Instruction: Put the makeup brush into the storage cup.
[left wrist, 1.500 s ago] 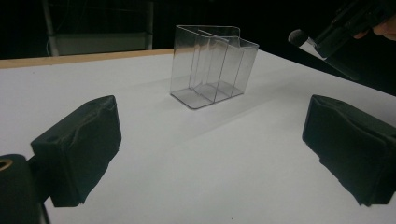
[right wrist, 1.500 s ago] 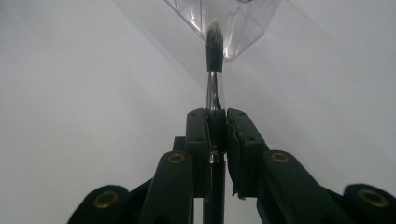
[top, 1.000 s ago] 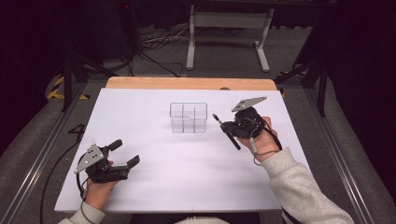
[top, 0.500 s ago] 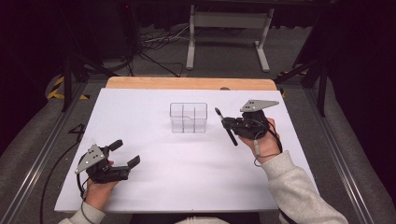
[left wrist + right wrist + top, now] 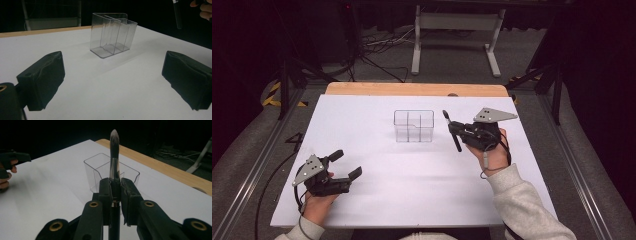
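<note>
Our right gripper (image 5: pixel 115 192) is clamped on a makeup brush (image 5: pixel 114 157), bristles up, held just beside the clear organizer (image 5: pixel 414 126) at mid-table. Our left gripper (image 5: pixel 346 164) rests near the front edge, jaws apart and empty. We judge the brush should tip over a compartment and go down slowly, clear of the dividers.

Dark room; grey floor (image 5: pixel 242 150); white frame (image 5: pixel 457 30); cables (image 5: pixel 377 50) behind the table (image 5: pixel 412 90).
</note>
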The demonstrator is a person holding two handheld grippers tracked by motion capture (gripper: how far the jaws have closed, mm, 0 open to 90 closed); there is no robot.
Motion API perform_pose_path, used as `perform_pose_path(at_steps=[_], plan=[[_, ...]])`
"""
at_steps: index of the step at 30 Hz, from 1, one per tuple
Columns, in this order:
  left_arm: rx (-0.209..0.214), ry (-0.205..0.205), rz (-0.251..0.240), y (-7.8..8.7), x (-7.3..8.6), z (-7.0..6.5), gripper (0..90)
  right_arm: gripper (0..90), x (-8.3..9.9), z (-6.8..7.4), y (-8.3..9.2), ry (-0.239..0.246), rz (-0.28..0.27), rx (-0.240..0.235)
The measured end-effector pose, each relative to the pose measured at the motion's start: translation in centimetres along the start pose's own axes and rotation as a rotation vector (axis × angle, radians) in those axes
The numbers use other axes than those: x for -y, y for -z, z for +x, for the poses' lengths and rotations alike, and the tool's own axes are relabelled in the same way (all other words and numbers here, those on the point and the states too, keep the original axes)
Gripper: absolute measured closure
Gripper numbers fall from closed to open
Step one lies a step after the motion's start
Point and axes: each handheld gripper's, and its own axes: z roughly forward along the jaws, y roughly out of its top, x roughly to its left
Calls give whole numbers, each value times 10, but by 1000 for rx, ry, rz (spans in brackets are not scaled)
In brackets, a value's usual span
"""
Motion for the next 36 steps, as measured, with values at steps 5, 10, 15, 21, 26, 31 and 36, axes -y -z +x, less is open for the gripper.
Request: perform_pose_path(at_steps=[5,10,15,21,26,31,36], plan=[[0,3,1,0,0,0,52,803,0,-1,-1,-17,-47,-2],[1,2,1,0,0,0,52,803,0,-1,-1,-32,-106,7],[1,2,2,0,0,0,53,803,1,-1,-1,-32,-154,18],[-2,5,2,0,0,0,52,802,1,-1,-2,-28,-192,44],[1,5,4,0,0,1,52,802,0,-2,-5,-44,-210,41],[2,8,3,0,1,0,53,802,-5,-3,-11,-54,-218,34],[1,3,5,0,1,1,53,802,-14,-2,-22,-43,-223,28]])
